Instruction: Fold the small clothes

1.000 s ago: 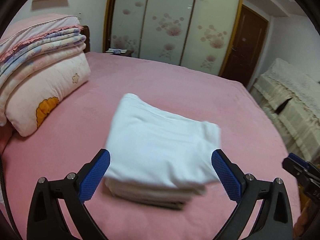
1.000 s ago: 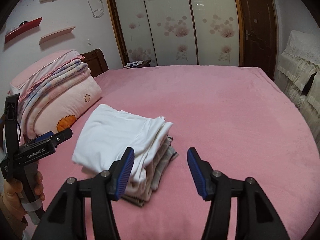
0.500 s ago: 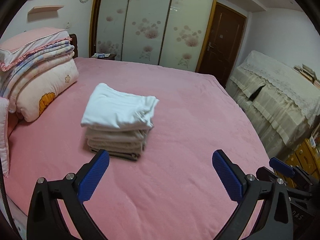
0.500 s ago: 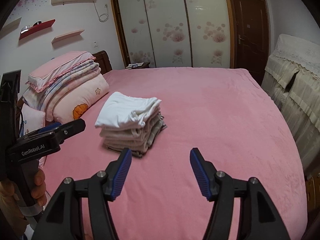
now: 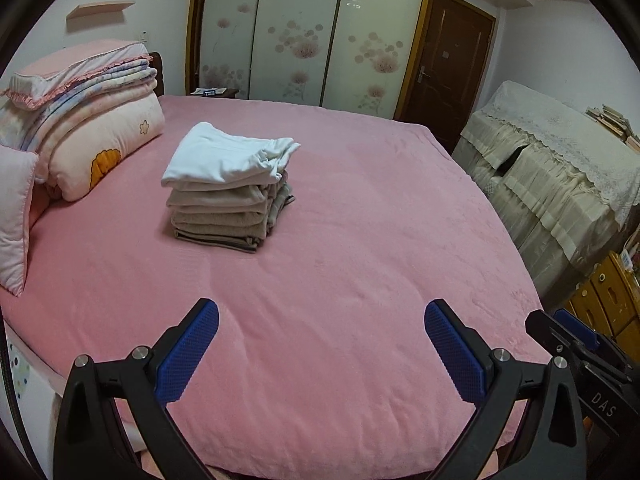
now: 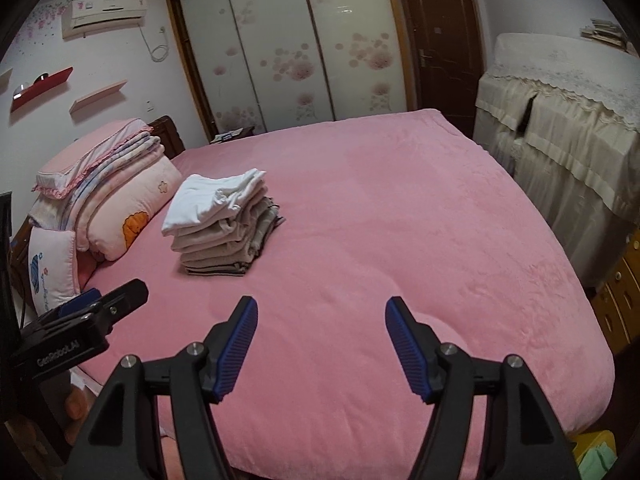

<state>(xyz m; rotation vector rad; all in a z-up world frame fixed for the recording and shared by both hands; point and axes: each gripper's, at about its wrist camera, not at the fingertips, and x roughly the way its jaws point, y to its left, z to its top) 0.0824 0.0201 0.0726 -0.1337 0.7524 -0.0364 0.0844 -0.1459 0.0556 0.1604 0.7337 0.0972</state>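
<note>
A stack of folded small clothes [image 5: 230,188], white on top and beige and grey below, sits on the pink bed [image 5: 360,280]; it also shows in the right wrist view [image 6: 222,224]. My left gripper [image 5: 320,344] is open and empty, low over the bed's near edge, well back from the stack. My right gripper [image 6: 320,340] is open and empty, also near the front edge. The left gripper shows at the left of the right wrist view [image 6: 96,308]; the right one shows at the right of the left wrist view [image 5: 576,340].
Folded quilts and pillows [image 5: 88,128] are piled at the bed's left end. A cloth-covered cabinet [image 5: 560,168] stands to the right, with a wooden drawer unit [image 5: 604,300]. Wardrobe doors [image 5: 320,32] and a dark door [image 5: 448,60] are behind.
Both grippers have pulled back from the stack toward the bed's near edge. The stack now lies far from them, with the white garment left on top.
</note>
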